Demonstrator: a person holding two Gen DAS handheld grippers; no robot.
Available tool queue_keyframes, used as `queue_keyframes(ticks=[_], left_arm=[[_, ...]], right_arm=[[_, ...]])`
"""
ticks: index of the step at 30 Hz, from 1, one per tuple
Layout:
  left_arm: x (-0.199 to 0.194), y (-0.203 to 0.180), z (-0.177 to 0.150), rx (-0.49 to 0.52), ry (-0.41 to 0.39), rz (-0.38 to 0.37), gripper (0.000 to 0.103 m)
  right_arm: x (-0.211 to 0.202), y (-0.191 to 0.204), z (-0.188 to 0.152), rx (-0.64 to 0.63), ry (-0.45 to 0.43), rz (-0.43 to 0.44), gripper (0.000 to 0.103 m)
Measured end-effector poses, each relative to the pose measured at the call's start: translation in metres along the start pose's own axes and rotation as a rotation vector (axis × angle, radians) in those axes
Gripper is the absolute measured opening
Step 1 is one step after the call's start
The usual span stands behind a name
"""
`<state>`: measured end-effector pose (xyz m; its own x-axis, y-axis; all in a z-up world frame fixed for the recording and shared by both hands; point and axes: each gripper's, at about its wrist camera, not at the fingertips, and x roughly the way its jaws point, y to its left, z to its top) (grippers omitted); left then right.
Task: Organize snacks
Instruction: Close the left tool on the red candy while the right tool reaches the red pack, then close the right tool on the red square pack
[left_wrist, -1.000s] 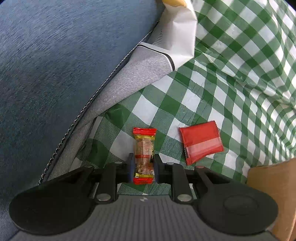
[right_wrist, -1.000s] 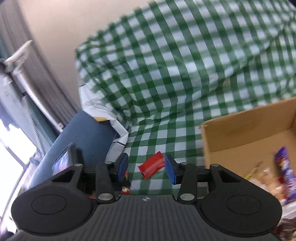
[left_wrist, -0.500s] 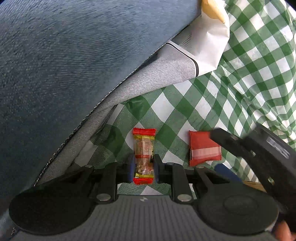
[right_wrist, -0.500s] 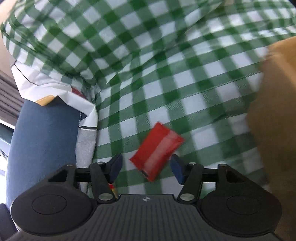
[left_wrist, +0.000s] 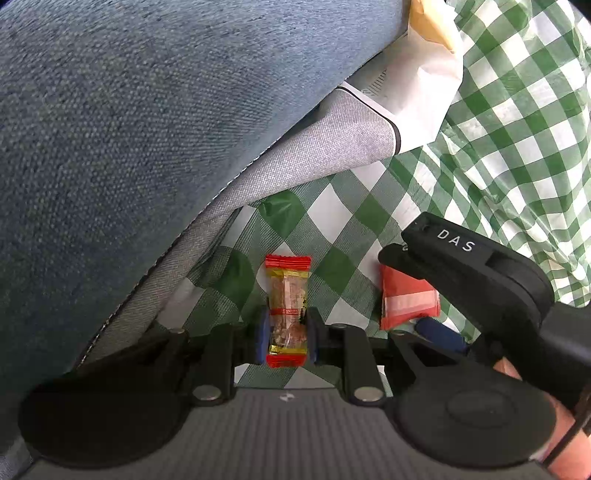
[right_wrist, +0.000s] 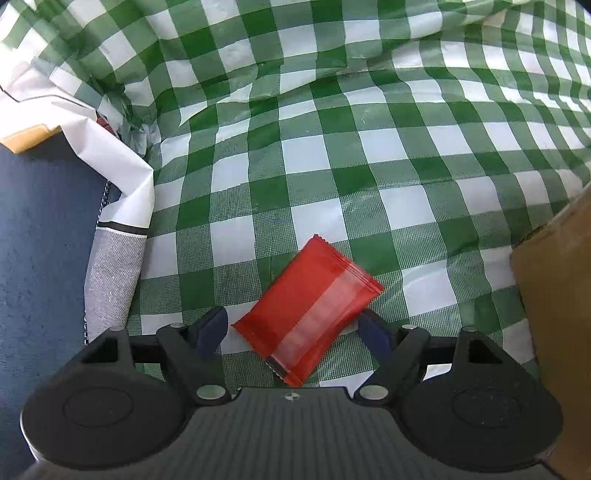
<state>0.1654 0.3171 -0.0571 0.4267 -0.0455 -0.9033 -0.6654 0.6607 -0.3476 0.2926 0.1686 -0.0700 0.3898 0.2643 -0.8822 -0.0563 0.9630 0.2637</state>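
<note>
The left gripper (left_wrist: 286, 334) clamps a red-ended snack bar (left_wrist: 287, 310). Beside the bar, the right gripper (right_wrist: 291, 328), jaws just widened, straddles a red packet (right_wrist: 308, 308), seemingly untouched.

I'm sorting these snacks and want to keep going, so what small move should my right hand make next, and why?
Probably close the right gripper on the red packet. Its fingers, just opened wide, already straddle the packet lying flat on the checked cloth, pads not pressing yet.

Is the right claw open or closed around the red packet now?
Open. The right claw has just been opening; its fingers straddle the red packet on the checked cloth, with gaps showing.
</note>
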Motion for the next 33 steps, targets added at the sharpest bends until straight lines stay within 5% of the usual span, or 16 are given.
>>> queue_keyframes(ticks=[3,10,16,21,25,33], left_arm=[[-0.001,-0.001,-0.002,0.005,-0.001,0.003,0.023],[0.002,-0.008,-0.004,0.019,-0.007,0.019,0.022],[0.001,-0.006,-0.004,0.008,-0.009,0.025,0.022],[-0.007,-0.005,-0.007,0.009,-0.021,0.012,0.022],[-0.007,-0.004,-0.006,0.017,-0.015,0.009,0.022],[-0.005,0.003,0.001,0.005,-0.011,0.002,0.022]], right_arm=[[0.0,0.002,0.002,-0.019,-0.007,-0.029,0.067],[-0.014,-0.014,0.006,-0.04,-0.038,-0.016,0.0],[-0.041,-0.037,-0.005,-0.073,-0.053,0.036,0.0],[-0.06,-0.048,-0.014,-0.082,-0.04,0.175,0.003],[-0.063,-0.043,-0.008,-0.06,-0.07,0.152,0.062],[-0.016,-0.018,0.005,-0.068,-0.024,0.089,0.062]])
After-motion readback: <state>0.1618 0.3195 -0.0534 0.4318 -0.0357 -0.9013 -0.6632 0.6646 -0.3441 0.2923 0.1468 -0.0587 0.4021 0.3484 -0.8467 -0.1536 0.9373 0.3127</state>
